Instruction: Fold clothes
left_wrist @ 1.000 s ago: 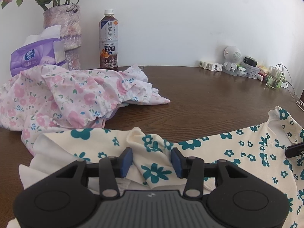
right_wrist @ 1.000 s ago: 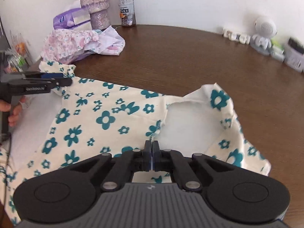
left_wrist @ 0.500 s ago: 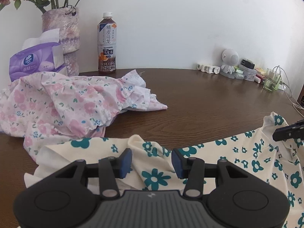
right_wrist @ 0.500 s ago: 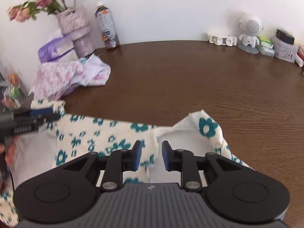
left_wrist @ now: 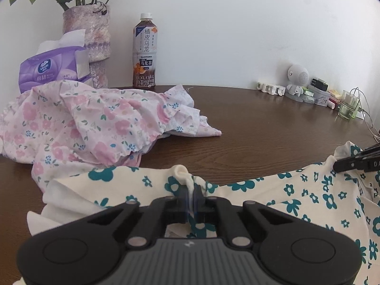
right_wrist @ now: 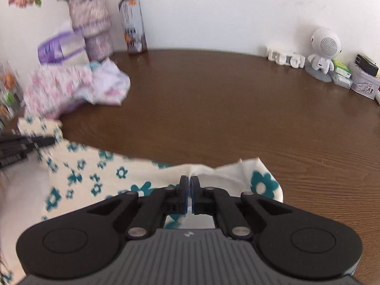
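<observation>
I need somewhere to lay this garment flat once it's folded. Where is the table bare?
The wide brown stretch of table beyond the teal-flowered garment is bare, bordered left by the pink floral clothes and right by the speaker figurine and clutter. The back-left corner, with vase, tissues and bottle, is crowded.

A cream garment [left_wrist: 273, 190] printed with teal flowers lies spread across the near edge of the brown tabletop [left_wrist: 261, 123], its plain white inner side showing at the left. Its far edge is bunched into a small raised fold at two places. Behind it, to the left, a pink floral garment [left_wrist: 95, 123] sits in a crumpled heap, touching the cream one.
</observation>
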Tool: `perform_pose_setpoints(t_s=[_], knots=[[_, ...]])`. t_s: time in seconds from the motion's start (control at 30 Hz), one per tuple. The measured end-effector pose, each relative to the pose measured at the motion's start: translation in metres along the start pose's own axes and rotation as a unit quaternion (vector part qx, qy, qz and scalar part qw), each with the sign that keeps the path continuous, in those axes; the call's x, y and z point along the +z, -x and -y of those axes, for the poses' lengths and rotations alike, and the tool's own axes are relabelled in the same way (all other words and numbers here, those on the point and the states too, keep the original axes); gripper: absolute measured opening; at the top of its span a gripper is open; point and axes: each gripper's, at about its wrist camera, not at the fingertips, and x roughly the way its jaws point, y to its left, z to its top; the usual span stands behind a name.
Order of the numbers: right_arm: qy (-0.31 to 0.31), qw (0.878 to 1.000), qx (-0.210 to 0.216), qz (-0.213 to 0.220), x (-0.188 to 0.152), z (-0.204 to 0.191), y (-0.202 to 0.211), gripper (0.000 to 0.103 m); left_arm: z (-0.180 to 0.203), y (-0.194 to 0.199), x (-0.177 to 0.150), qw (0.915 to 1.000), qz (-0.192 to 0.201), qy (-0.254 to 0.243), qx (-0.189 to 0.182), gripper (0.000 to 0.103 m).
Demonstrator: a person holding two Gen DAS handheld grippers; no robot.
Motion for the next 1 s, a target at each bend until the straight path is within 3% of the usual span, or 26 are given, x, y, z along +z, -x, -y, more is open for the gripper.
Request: perform_pose_setpoints(t_s=[0.07, 0.13, 0.17, 0.2, 0.33, 0.37, 0.4, 0.43, 0.47, 0.57, 0.63, 0.77, 0.83, 0.87, 0.97, 1.0], knots=[[-0.004, 1.0, 0.005, 0.008, -0.005, 0.003, -0.001, 0.004, -0.001, -0.001, 0.0, 1.0, -0.001, 0.006, 0.001, 0.005], [-0.031, 0.999, 0.011, 0.009, -0.004, 0.012, 0.002, 0.019, -0.005, 0.003, 0.003, 0.9998, 0.0, 0.018, -0.009, 0.014], [-0.045, 0.999, 0.014, 0.009, -0.003, 0.016, 0.003, 0.033, -0.006, 0.005, 0.005, 0.9997, -0.002, 0.019, -0.013, 0.018], [-0.058, 0.998, 0.018, 0.01, -0.002, 0.021, 0.005, 0.036, -0.005, 0.004, 0.009, 0.9999, -0.004, 0.011, -0.009, 0.02], [-0.11, 0.993, 0.035, 0.002, 0.005, 0.033, -0.002, 0.036, 0.001, 0.0, 0.022, 0.9997, -0.015, -0.017, 0.005, 0.037], [-0.123, 0.992, 0.038, -0.002, 0.007, 0.035, -0.005, 0.029, 0.001, -0.002, 0.023, 0.9996, -0.019, -0.017, 0.007, 0.035], [-0.132, 0.99, 0.038, -0.005, 0.008, 0.037, -0.009, 0.016, 0.002, -0.004, 0.023, 0.9996, -0.024, -0.016, 0.009, 0.031], [-0.13, 0.991, 0.03, -0.007, 0.01, 0.036, -0.011, 0.007, 0.002, -0.005, 0.024, 0.9994, -0.029, -0.015, 0.011, 0.007], [-0.129, 0.991, 0.026, -0.008, 0.012, 0.035, -0.012, 0.002, 0.003, -0.007, 0.025, 0.9993, -0.033, -0.014, 0.012, 0.006], [-0.101, 0.995, 0.022, 0.014, 0.014, 0.029, -0.006, 0.002, 0.004, -0.013, 0.027, 0.9987, -0.046, -0.011, 0.018, 0.005], [-0.087, 0.995, 0.03, 0.03, 0.015, 0.027, -0.002, 0.002, -0.001, -0.004, 0.025, 0.999, -0.03, 0.016, 0.03, 0.005], [-0.053, 0.998, 0.022, 0.026, 0.014, 0.019, -0.016, 0.002, -0.01, -0.01, 0.015, 0.9962, -0.034, 0.067, 0.044, 0.006], [-0.044, 0.998, 0.022, 0.027, 0.013, 0.017, -0.019, 0.003, -0.01, -0.008, 0.012, 0.9957, -0.024, 0.075, 0.049, 0.007], [-0.048, 0.998, 0.027, 0.024, 0.013, 0.018, -0.018, 0.009, -0.009, -0.007, 0.011, 0.9957, -0.019, 0.074, 0.052, 0.009], [-0.053, 0.998, 0.031, 0.022, 0.012, 0.019, -0.011, 0.04, -0.004, -0.005, 0.014, 0.997, -0.02, 0.047, 0.058, 0.015], [-0.051, 0.998, 0.027, 0.025, 0.011, 0.02, -0.007, 0.04, -0.003, -0.005, 0.015, 0.9973, -0.021, 0.04, 0.059, 0.015]])
